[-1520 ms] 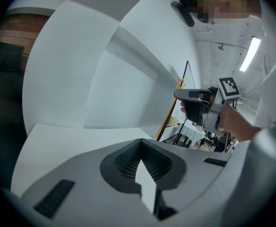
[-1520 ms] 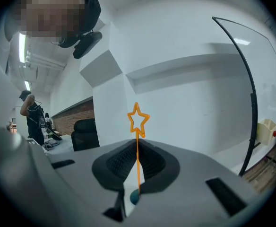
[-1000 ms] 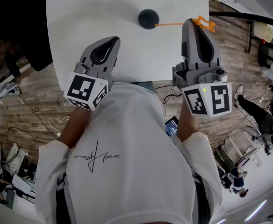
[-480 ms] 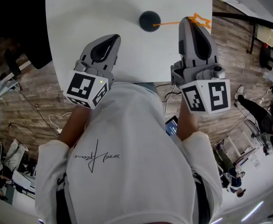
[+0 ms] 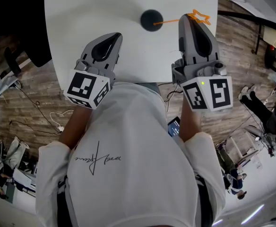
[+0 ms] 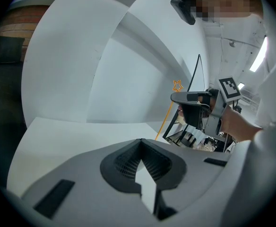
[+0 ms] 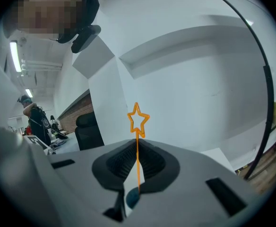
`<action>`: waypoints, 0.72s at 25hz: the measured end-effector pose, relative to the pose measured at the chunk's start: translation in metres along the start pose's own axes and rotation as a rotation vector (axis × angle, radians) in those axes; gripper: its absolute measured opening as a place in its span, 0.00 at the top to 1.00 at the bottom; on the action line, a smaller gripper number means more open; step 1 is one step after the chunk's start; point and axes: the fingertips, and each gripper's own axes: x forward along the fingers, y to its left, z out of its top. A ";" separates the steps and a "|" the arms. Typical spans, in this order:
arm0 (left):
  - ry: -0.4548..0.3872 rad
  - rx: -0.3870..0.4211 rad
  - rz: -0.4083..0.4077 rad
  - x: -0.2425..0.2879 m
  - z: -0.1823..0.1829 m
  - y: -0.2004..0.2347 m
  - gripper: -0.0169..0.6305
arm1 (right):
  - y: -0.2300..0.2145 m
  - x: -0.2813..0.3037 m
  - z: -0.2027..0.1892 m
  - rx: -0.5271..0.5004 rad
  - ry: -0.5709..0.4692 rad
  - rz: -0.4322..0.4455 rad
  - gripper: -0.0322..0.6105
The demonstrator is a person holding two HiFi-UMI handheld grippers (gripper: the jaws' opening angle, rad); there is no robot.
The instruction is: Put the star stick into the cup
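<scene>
A dark round cup (image 5: 150, 19) stands on the white table (image 5: 95, 8). The orange star stick (image 5: 198, 17) leans out of it to the right, lower end in the cup. My right gripper (image 5: 185, 19) is shut on the stick's thin shaft just below the star. In the right gripper view the star stick (image 7: 137, 118) rises from the shut right gripper (image 7: 135, 144), and the cup (image 7: 132, 198) shows through the gap below. My left gripper (image 5: 113, 36) is shut and holds nothing, over the table's near part. The left gripper view shows the left gripper (image 6: 142, 143), the star stick (image 6: 177, 85) and the right gripper (image 6: 191, 109).
The table's near edge (image 5: 142, 82) runs just in front of the person's body, with wooden floor (image 5: 31, 108) and cables on both sides. A black chair (image 5: 8, 20) stands at the left. A black frame (image 5: 251, 20) and clutter lie to the right.
My right gripper has moved a little left and farther over the table, carrying the star end closer toward the cup. The left gripper has barely shifted.
</scene>
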 end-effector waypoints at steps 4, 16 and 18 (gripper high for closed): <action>0.007 -0.007 0.002 0.000 -0.003 0.002 0.96 | 0.003 0.005 -0.007 0.005 0.012 0.013 0.93; 0.024 -0.041 -0.001 0.006 -0.008 0.003 0.96 | -0.001 0.015 -0.024 0.031 0.048 0.021 0.93; 0.030 -0.056 0.003 0.007 -0.011 0.004 0.96 | -0.002 0.017 -0.026 0.035 0.053 0.023 0.93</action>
